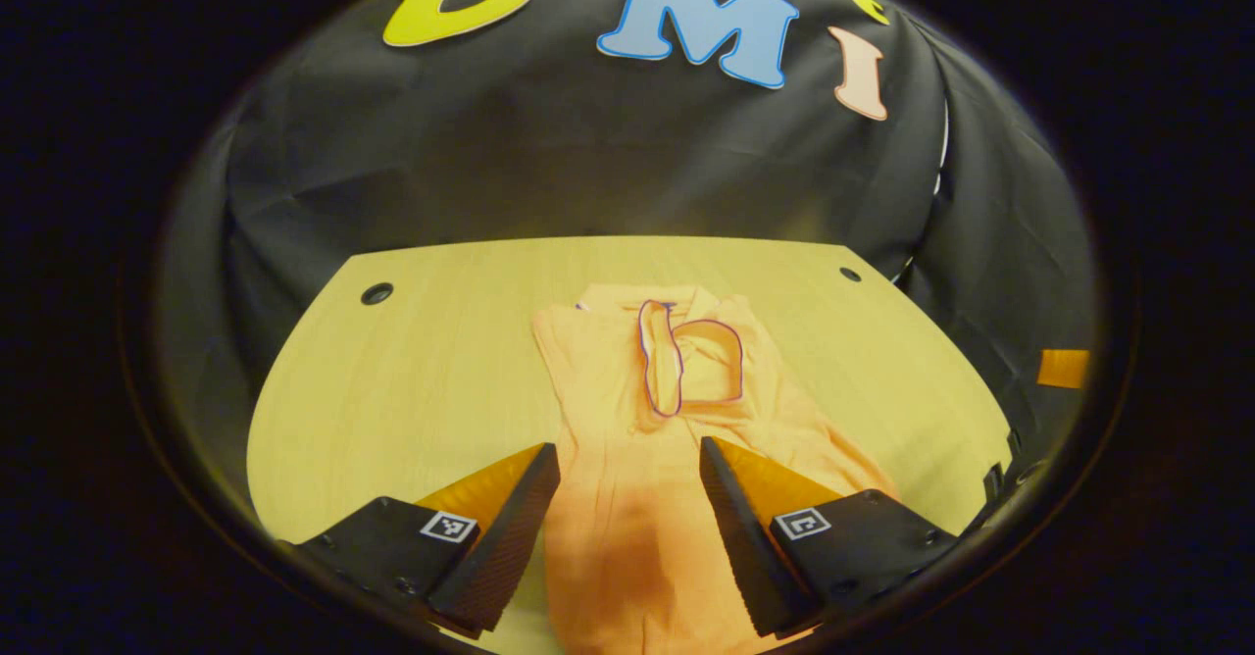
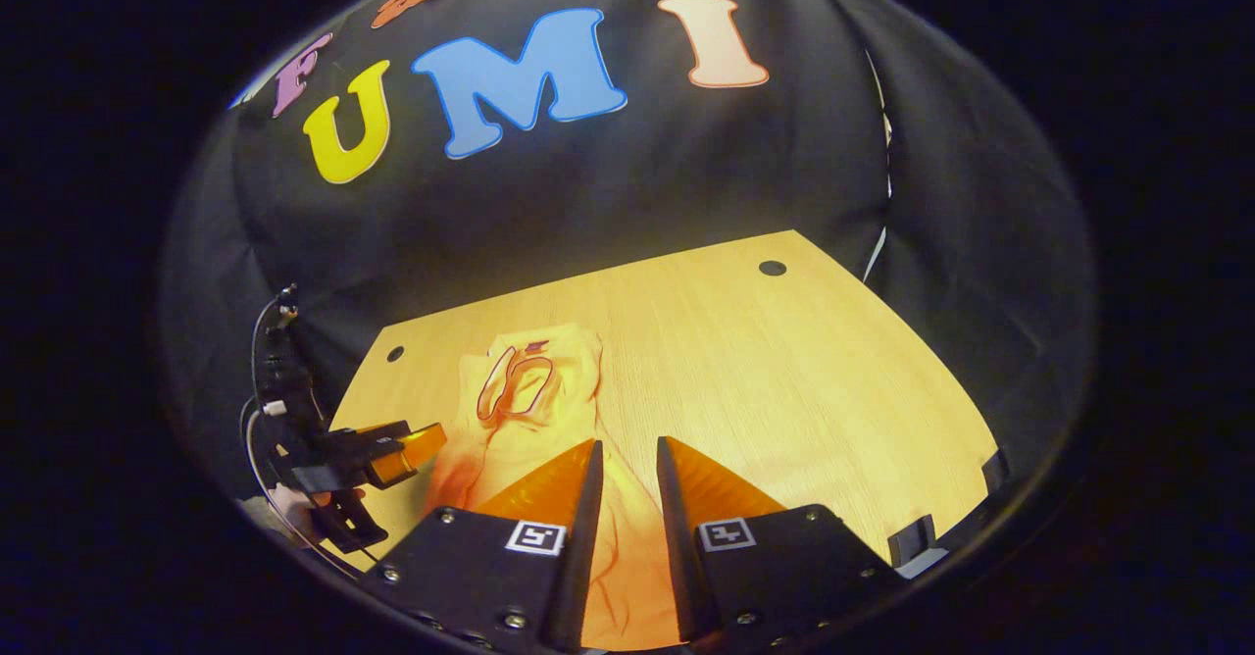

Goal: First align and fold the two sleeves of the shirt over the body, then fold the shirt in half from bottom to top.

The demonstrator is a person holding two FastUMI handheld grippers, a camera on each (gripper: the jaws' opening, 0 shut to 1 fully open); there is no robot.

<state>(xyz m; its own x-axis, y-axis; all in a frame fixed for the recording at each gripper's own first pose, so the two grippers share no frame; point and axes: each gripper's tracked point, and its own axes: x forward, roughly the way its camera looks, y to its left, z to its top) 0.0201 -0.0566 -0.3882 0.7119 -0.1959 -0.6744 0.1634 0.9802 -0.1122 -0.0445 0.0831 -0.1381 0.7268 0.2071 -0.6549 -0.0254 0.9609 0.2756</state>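
Shirt first: we are seeing it lying on the wooden table, an orange one with both sleeves already folded in over the chest, their dark-edged cuffs sitting side by side near the collar. The body is running long and narrow from the collar at the far end down toward us.

In the left gripper view we are hovering the left gripper right over the lower part of the shirt. Its jaws are standing wide apart, with cloth showing in the gap between them and nothing being pinched. The fabric is passing under both fingers and spreading a little out to the right, where it is bunching in loose folds.

In the right gripper view the right gripper is sitting over the shirt's right edge, its jaws parted by a narrow gap. We are seeing cloth under the left finger and in the gap, bare table under the right one. Whether the tips are touching the fabric, we cannot tell. Farther off on the left, the left gripper is hanging just beside the shirt's other edge, with a hand behind it.
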